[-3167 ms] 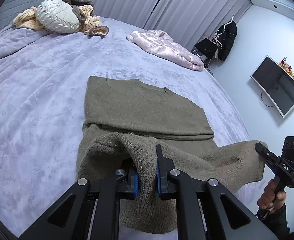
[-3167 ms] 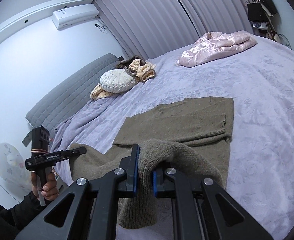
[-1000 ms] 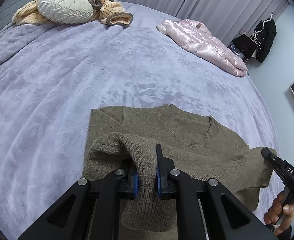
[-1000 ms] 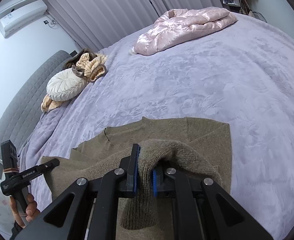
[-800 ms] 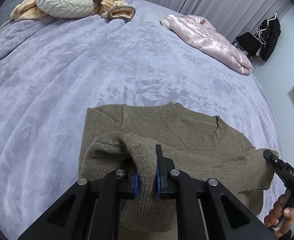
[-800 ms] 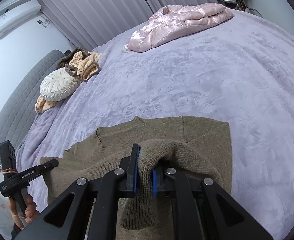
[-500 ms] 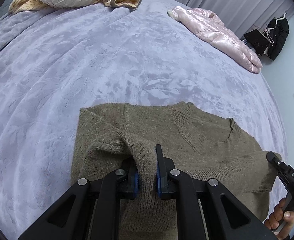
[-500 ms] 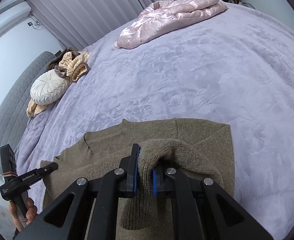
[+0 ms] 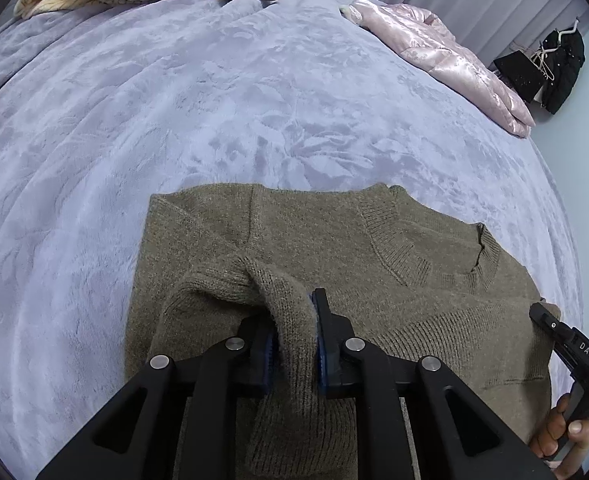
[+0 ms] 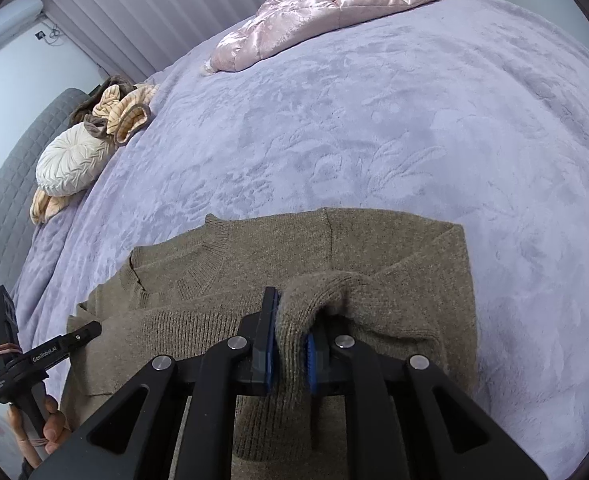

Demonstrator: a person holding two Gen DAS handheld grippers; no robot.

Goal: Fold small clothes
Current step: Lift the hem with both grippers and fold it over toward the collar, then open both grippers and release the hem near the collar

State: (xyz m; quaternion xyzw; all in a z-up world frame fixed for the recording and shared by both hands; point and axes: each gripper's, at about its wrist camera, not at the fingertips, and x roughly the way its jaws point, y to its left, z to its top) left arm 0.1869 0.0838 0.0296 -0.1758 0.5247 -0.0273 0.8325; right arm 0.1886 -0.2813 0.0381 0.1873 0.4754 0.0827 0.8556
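Lilac bedspread [image 9: 182, 112]: plush and grippy by the look of it, it carries everything here; I'd judge a knit dragged across it would catch and rumple rather than slide.
Olive sweater [image 9: 314, 236]: lies near the close edge of the bed, neckband towards the far side, its near edge doubled up over the body so the fold is all but laid.
Risk, the fold: if one hand lets go ahead of the other, or the two set down unevenly, I'd expect the top layer to land skewed and short of the shoulders (the knit looks thick and springy enough to creep back).
Risk, the pinch: each tool has a ridge of cloth bunched up between its pads; letting go without smoothing could leave two humps on the top layer.
Pink quilted jacket [image 10: 326, 4]: far side of the bed, well apart, no threat to the work.
Cushion and striped cloth [image 10: 74, 160]: heaped by the headboard, also well apart.
Left gripper [image 9: 296, 344]: nearly closed, pads squeezing a ridge of knit at the sweater's left side; jaws have just eased a touch wider, cloth between them.
Right gripper [image 10: 290, 344]: nearly closed, clamped on a ridge at the right side.
Containers: none in sight, so nothing to report inside any.
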